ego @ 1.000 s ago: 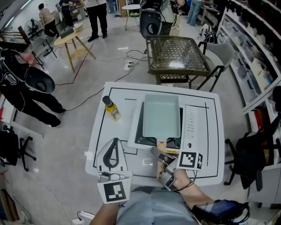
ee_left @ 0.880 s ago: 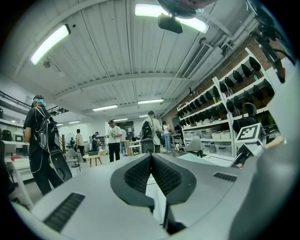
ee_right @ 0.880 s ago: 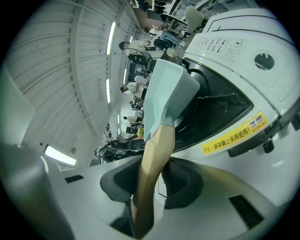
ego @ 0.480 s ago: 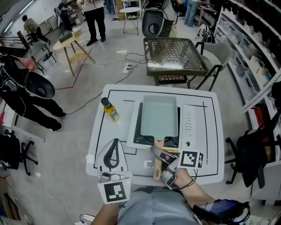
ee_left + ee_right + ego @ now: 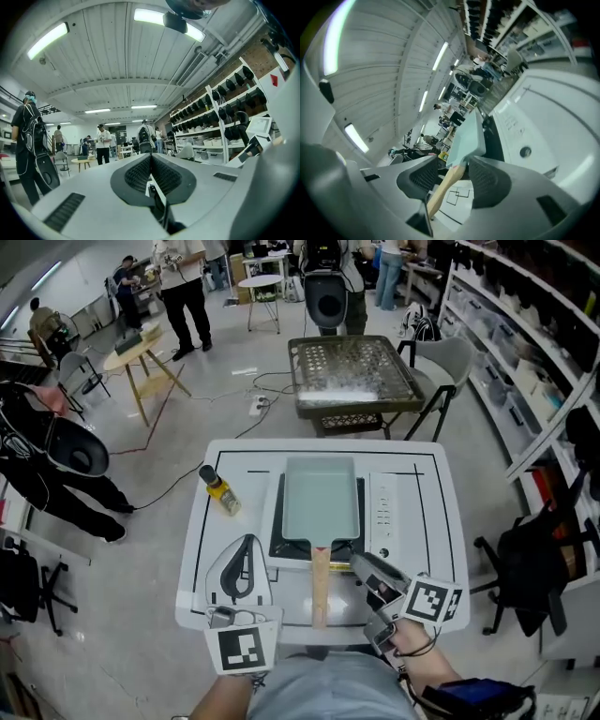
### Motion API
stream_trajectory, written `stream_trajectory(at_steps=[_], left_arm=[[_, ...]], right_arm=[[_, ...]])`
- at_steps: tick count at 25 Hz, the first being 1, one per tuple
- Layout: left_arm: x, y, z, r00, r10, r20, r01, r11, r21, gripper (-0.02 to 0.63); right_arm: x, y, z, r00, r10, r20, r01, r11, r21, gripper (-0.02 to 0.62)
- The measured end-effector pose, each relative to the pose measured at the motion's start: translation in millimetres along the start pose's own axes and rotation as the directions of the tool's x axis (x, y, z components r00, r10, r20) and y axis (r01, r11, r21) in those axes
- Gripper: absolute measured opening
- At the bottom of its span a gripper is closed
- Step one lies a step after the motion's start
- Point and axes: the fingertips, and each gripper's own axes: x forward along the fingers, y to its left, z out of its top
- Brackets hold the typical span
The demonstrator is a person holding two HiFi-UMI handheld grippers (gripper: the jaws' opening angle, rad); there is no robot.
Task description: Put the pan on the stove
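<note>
The pale teal rectangular pan (image 5: 321, 498) lies on the white tabletop stove (image 5: 385, 517), and its wooden handle (image 5: 320, 588) sticks out toward me over the table. My right gripper (image 5: 366, 570) hovers just right of the handle, apart from it. Its jaws have just been opening, and they stand open in the right gripper view (image 5: 452, 176); the handle (image 5: 443, 187) and pan (image 5: 468, 136) show through the gap with no pad touching them. My left gripper (image 5: 246, 545) sits over the table's near left with jaws shut on nothing (image 5: 151, 159).
A yellow oil bottle (image 5: 221, 490) stands on the white table (image 5: 199, 559) left of the stove. Beyond the table are a metal mesh table (image 5: 352, 371) and a grey chair (image 5: 448, 362). Shelves line the right side. People stand at the far back.
My right gripper has let go of the pan handle, opened, and drawn off to the right. The pan stays on the stove. The left gripper has barely shifted.
</note>
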Motion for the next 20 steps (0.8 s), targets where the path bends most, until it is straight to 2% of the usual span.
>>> stream_trajectory(at_steps=[2,3,6,8,9,12,14,16,20], left_arm=[[0,-7,8,1.000,-0.019,0.005,0.019,1.000,-0.004,0.018],[1,-11,13,1.000,-0.028,0.010,0.028,1.000,-0.008,0.018],[7,-24,27,0.998,-0.057,0.036,0.057,0.998,-0.009,0.018],[10,-32,34,0.996,-0.074,0.055,0.074,0.997,0.003,0.018],[11,-36,36,0.995,-0.080,0.063,0.080,0.997,0.009,0.018],[11,-45,42,0.992,-0.096,0.084,0.095,0.995,0.017,0.018],[11,-50,45,0.990,-0.105,0.092,0.104,0.994,0.019,0.018],[10,-53,47,0.989,-0.111,0.095,0.109,0.994,0.020,0.018],[9,-55,50,0.988,-0.118,0.102,0.117,0.993,0.019,0.018]], right_arm=[[-13,18,16,0.998,0.018,0.064,-0.008,0.989,-0.149,0.190],[-19,28,24,0.995,0.020,0.098,0.004,0.971,-0.239,0.190],[-30,53,43,0.981,0.021,0.192,0.076,0.872,-0.484,0.189],[-35,64,50,0.970,0.017,0.244,0.135,0.795,-0.591,0.173],[-38,68,52,0.964,0.011,0.267,0.166,0.759,-0.630,0.145],[-46,78,57,0.944,-0.003,0.331,0.251,0.659,-0.709,0.080],[-51,84,60,0.930,0.000,0.366,0.291,0.608,-0.739,0.067],[-54,88,63,0.921,0.005,0.389,0.314,0.579,-0.752,0.063],[-54,94,66,0.911,0.011,0.413,0.338,0.553,-0.761,0.057]])
